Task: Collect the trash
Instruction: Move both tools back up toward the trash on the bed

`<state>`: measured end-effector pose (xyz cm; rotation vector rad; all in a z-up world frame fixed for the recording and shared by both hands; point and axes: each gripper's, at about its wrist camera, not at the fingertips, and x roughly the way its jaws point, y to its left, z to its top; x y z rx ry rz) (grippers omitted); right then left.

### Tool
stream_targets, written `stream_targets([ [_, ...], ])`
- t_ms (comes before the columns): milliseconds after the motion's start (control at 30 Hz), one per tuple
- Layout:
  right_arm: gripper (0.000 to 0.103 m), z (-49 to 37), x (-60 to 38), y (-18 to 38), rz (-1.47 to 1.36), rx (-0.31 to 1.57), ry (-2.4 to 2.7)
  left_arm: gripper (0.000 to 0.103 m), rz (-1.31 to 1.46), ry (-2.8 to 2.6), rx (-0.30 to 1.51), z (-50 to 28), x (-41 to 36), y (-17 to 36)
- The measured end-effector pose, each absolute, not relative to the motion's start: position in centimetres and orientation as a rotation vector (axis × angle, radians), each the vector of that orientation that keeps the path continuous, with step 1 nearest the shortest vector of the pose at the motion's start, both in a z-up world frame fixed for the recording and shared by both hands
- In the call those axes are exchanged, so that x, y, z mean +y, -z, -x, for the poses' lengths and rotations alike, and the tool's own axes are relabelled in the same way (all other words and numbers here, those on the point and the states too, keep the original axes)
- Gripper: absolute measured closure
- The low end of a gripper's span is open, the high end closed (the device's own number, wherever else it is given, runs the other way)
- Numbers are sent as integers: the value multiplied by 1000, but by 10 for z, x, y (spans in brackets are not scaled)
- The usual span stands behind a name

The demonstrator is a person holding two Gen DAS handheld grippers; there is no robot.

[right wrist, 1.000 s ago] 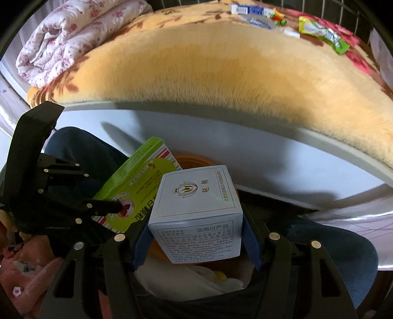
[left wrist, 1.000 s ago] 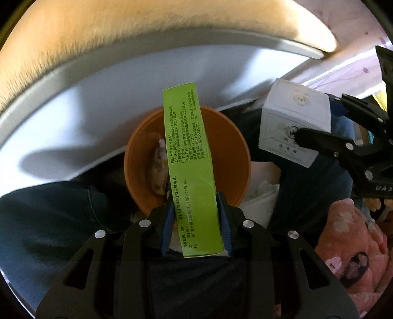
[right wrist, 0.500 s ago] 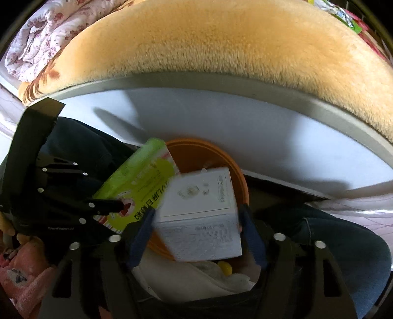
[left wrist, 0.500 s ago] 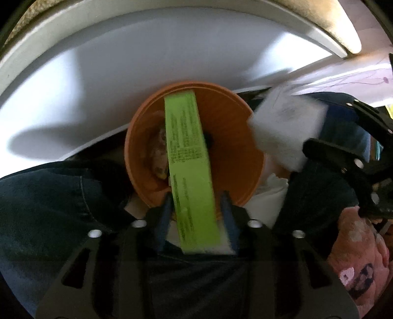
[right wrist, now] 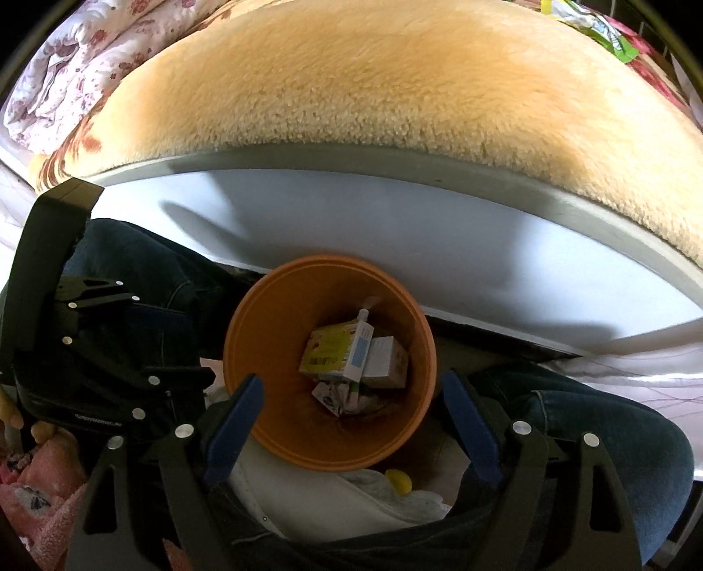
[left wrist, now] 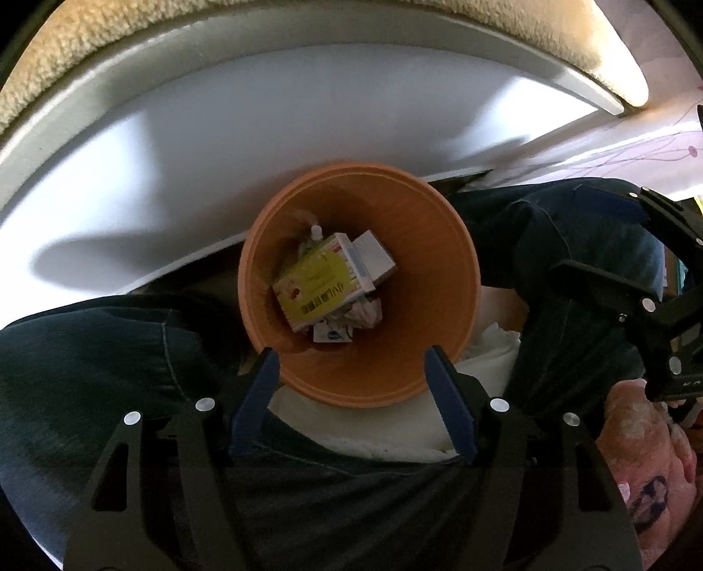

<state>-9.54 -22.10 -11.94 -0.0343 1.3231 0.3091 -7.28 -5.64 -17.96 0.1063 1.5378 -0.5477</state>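
Both the left gripper and right gripper hang over the orange bin with jaws opening and nothing between them; the green box and white box lie inside. Let the jaws finish spreading before lifting clear; wrappers, seemingly more trash, wait on the bed.

A bedroom in a home, seen from beside a bed. Beyond the fingers of both grippers a thick tan plush blanket covers the mattress, which sits on a pale grey-white bed frame, and a folded quilt printed with small pink flowers lies far off to the left of the right gripper's fingers. Directly past the fingertips an orange wastebasket holding small cartons stands on the floor against the bed frame, between a seated person's legs in dark jeans.
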Motion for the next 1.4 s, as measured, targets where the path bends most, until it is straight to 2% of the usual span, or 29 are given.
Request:
stream_targets([
  [533,19,100,-227,98,33,1270,-291,27,-111,571,1482,76,-56,153],
  [867,17,102,-242,55,10,1164,-255,26,-69,623,1297,62,-53,77],
  [967,16,103,-251,35,4,1101,-232,21,-33,637,1207,45,-55,45],
  [1100,14,102,-264,13,-8,1030,-210,20,6,635,1125,8,-67,16],
  [1400,14,96,-278,12,-52,1011,-192,20,189,597,1098,-115,-119,-3],
])
